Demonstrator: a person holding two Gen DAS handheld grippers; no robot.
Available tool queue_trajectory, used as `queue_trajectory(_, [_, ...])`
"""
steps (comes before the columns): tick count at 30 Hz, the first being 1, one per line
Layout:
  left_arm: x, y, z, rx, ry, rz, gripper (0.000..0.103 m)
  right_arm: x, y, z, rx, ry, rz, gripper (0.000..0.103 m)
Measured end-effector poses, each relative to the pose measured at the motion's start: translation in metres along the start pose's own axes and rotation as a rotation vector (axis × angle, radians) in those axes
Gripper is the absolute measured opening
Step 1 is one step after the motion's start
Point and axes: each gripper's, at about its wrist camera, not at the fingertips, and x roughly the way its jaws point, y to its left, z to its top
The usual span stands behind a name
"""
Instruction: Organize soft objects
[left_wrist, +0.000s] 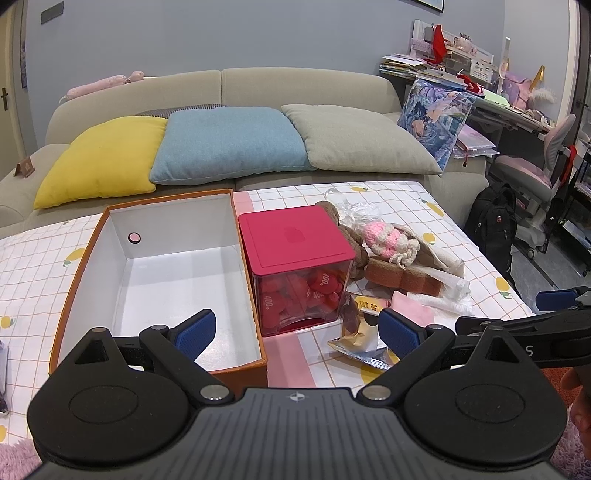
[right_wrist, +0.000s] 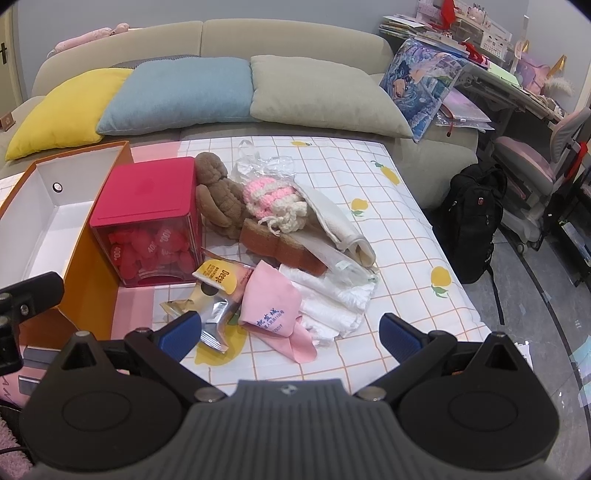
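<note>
A pile of soft things lies on the checked tablecloth: a brown plush toy (right_wrist: 218, 199), a pink and cream knitted toy (right_wrist: 273, 201), a brown sponge (right_wrist: 280, 243), a pink cloth (right_wrist: 273, 306), white cloths (right_wrist: 332, 299) and a beige towel (right_wrist: 332, 221). An empty orange box with a white inside (left_wrist: 162, 273) stands at the left. My left gripper (left_wrist: 297, 332) is open and empty, over the box's near corner. My right gripper (right_wrist: 291, 332) is open and empty, just before the pink cloth.
A red-lidded clear box (left_wrist: 299, 266) of red tokens stands between the orange box and the pile. Snack wrappers (right_wrist: 214, 291) lie by the pink cloth. A sofa with yellow, blue and grey cushions (left_wrist: 229, 144) is behind the table. A black backpack (right_wrist: 472, 225) stands on the floor at the right.
</note>
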Motion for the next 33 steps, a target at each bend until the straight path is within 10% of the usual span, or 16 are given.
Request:
queue_trajectory(7, [0.001, -0.007, -0.007, 0.016, 0.003, -0.015, 0.103, 0.002, 0.000, 0.000, -0.004, 0.006, 0.005, 0.100])
queue_trajectory(13, [0.013, -0.002, -0.002, -0.002, 0.079, -0.125, 0.083, 0.010, -0.002, -0.001, -0.041, -0.005, 0.040, 0.099])
queue_trajectory(22, [0.055, -0.015, 0.006, -0.001, 0.170, -0.328, 0.068, 0.047, -0.029, -0.006, 0.026, 0.086, 0.091, 0.065])
queue_trajectory(33, [0.140, -0.044, -0.005, 0.133, 0.287, -0.275, 0.070, 0.093, -0.045, -0.003, 0.138, 0.178, 0.107, 0.055])
